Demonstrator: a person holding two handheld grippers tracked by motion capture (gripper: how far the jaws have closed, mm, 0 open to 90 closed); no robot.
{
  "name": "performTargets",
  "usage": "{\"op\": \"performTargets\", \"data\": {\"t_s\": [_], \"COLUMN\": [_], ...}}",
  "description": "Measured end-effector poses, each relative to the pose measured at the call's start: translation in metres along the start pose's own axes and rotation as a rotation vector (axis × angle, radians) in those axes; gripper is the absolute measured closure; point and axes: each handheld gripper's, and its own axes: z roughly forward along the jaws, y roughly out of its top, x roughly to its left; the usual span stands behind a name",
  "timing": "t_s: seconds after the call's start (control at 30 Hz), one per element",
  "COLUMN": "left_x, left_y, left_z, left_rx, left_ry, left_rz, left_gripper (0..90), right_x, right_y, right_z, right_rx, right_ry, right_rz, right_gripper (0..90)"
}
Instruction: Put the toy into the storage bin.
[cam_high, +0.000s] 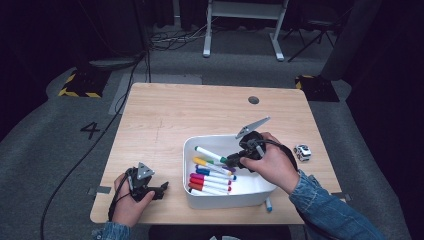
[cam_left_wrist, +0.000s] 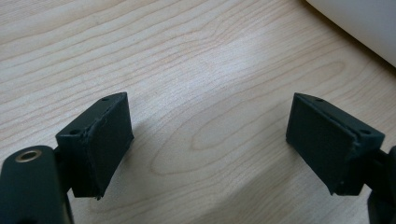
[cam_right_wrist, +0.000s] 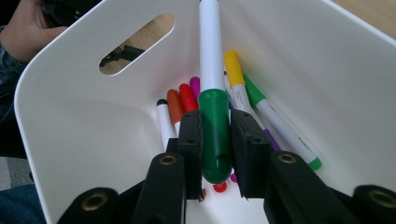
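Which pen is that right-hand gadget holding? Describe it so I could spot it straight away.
Look at the white bin on the near right of the wooden table. Markers lie in a row on its floor, and the right gripper reaches in over them. The held one is the green-capped marker, pinched by its cap between the black jaws, its white barrel lifted above the others that lie loose.
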Motion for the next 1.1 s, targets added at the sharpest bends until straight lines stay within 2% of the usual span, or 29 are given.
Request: {"op": "performTargets", "data": {"t_s": [0.27,0.37,0.7,1.1], "left_x": [0.001,0.001,0.001,0.001], "left_y": [0.0,0.001,0.001,0.001], "left_z": [0.0,0.0,0.0,0.0], "left_rx": [0.002,0.002,0.004,0.0], "left_ry": [-0.002,-0.001,-0.004,-0.004], "left_rz": [0.005,0.008,0.008,0.009], "left_gripper": [14.4,14.3,14.3,14.4], "right_x": [0.004,0.005,0.008,0.017], "right_y": [0.01,0.014,0.022,0.026], "right_z": [0.021,0.026,0.039,0.062], "right_rx": [0.053,0.069,0.077,0.136], "right_ry": [-0.002,-0.009,-0.028,-0.05], "right_rz": [-0.002,0.012,0.004,-0.052], "right_gripper": [75.1,75.0,75.1,75.1]}}
